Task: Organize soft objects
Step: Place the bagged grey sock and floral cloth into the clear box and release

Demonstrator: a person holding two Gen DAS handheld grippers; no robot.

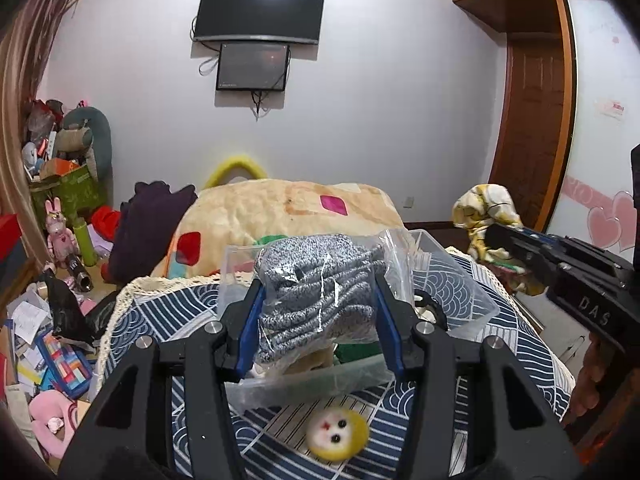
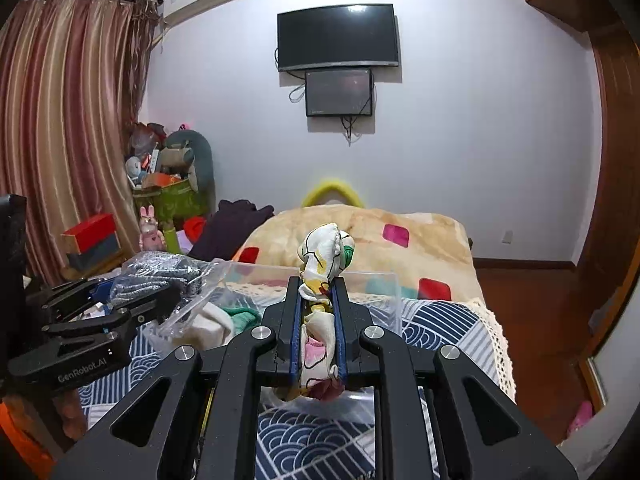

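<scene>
While both grippers hung over the bed, the scene stood as follows, each place given from the clear plastic box [image 1: 430,246].

Yellow toy: a round plush face [image 1: 338,434] lay on the blue patterned bedspread [image 1: 160,320], on the camera side of the box, blurred in the left wrist view.

Left gripper: the left gripper [image 1: 318,306] was clamped on a clear bag of grey knitwear [image 1: 316,280], blue pads pressing both sides; the bag was held above the box's near wall.

Right gripper: the right gripper [image 2: 318,294] was squeezed tight on a bundle of printed cloth [image 2: 324,256], which stuck up past the fingertips; it was held just above the box, to the right of the bagged knitwear.

Box contents: white and green soft things [image 2: 228,318] lay inside the box, under the bag.

Blanket: a cream blanket with pink and red squares [image 1: 296,208] was heaped on the bed just beyond the box.

Dark cloth: a purple-black garment [image 1: 146,224] lay beyond the box to its left, beside the blanket.

Floor clutter: a green bin of toys [image 1: 70,188] stood well beyond the box, far left by the curtain [image 2: 68,120].

Wall: two dark screens [image 1: 260,12] hung on the wall farthest from the box.
</scene>
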